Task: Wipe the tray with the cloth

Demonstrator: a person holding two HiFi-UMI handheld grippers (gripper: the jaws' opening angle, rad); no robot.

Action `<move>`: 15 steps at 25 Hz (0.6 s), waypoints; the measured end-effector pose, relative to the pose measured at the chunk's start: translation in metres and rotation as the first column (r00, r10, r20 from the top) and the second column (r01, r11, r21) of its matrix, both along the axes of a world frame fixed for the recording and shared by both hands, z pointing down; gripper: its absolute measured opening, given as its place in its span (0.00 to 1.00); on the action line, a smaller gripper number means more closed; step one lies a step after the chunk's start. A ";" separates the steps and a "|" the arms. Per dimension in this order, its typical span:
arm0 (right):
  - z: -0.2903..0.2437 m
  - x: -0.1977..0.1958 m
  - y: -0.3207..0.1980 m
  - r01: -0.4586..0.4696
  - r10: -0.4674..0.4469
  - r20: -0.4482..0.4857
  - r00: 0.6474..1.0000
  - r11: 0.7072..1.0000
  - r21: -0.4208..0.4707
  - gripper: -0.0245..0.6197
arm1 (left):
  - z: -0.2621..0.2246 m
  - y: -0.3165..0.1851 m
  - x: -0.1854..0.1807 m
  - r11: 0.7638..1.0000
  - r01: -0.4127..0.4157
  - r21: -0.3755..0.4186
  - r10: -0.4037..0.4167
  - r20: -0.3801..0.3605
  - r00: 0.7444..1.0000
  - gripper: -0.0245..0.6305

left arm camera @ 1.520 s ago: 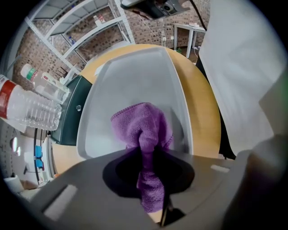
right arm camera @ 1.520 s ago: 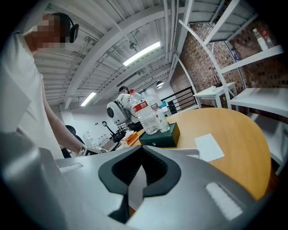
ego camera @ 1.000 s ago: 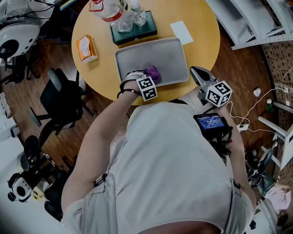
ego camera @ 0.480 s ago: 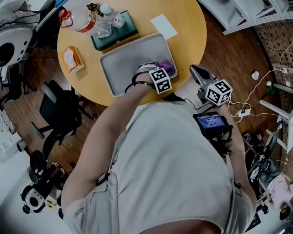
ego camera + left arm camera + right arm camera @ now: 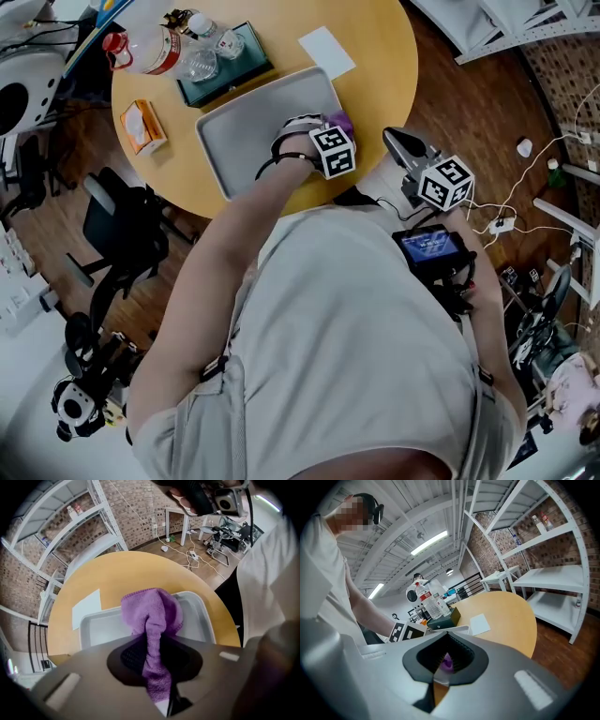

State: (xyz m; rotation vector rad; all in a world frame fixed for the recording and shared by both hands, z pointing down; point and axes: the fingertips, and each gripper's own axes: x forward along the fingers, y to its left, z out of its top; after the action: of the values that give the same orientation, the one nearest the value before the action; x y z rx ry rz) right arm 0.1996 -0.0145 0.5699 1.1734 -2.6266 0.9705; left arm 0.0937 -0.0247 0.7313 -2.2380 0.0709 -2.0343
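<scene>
The grey tray point(image 5: 246, 127) lies on the round yellow table point(image 5: 384, 66). My left gripper point(image 5: 323, 131) is shut on the purple cloth point(image 5: 342, 122) and holds it down at the tray's right near corner. In the left gripper view the cloth point(image 5: 152, 616) runs from between the jaws of the left gripper point(image 5: 155, 660) onto the tray point(image 5: 101, 627), bunched against its rim. My right gripper point(image 5: 401, 142) hovers off the table's near right edge, shut and with nothing held. In the right gripper view the right gripper point(image 5: 442, 670) points at the cloth point(image 5: 447, 660) and the tray point(image 5: 454, 630).
A white paper point(image 5: 326, 51) lies beyond the tray. A dark green box point(image 5: 225, 66) with bottles point(image 5: 150, 47) stands at the back left, with an orange tissue pack point(image 5: 141, 127) beside it. A black chair point(image 5: 117, 225) stands left of the table. White shelving point(image 5: 553, 578) and floor cables point(image 5: 525, 197) are on the right.
My left gripper has dragged the cloth to the right along the tray, from the middle of its near side to its right near corner. The right gripper has stayed in place.
</scene>
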 end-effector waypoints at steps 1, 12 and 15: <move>0.000 0.001 -0.001 0.001 -0.001 0.000 1.000 1.000 0.000 0.04 | 0.000 -0.007 -0.001 1.000 0.004 0.007 -0.004 0.002 1.000 0.14; 0.004 0.000 -0.002 0.019 -0.019 0.001 1.000 1.000 -0.013 0.04 | -0.004 -0.029 -0.015 0.999 -0.007 0.034 0.008 -0.012 1.000 0.13; -0.001 -0.014 -0.007 0.050 -0.050 0.006 0.999 0.999 -0.001 0.04 | -0.006 -0.024 -0.037 0.999 -0.023 0.045 0.023 -0.017 1.000 0.13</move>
State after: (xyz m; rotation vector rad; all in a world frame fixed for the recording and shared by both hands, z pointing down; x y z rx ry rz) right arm 0.1861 -0.0216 0.5692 1.1004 -2.6459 0.9675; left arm 0.0569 -0.0485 0.7256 -2.2197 0.0910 -1.9815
